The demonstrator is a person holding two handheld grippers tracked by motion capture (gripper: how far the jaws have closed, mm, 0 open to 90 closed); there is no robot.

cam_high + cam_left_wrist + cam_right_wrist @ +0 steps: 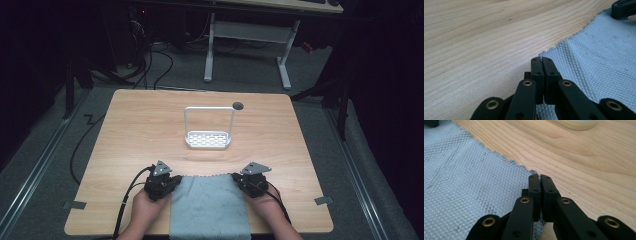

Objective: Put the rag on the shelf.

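Now each claw, left claw [541, 60] and right claw [539, 177], is clenched on a far corner of the grey cloth [209, 207]; lift evenly, keeping its edge taut above the tabletop [150, 125].

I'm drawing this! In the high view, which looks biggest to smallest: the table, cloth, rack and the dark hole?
1. Table
2. Cloth, though it runs off the bottom edge
3. Rack
4. Hole

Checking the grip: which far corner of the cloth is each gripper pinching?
The left gripper pinches the cloth's far left corner; the right gripper pinches its far right corner. Both jaws are closed on the fabric.
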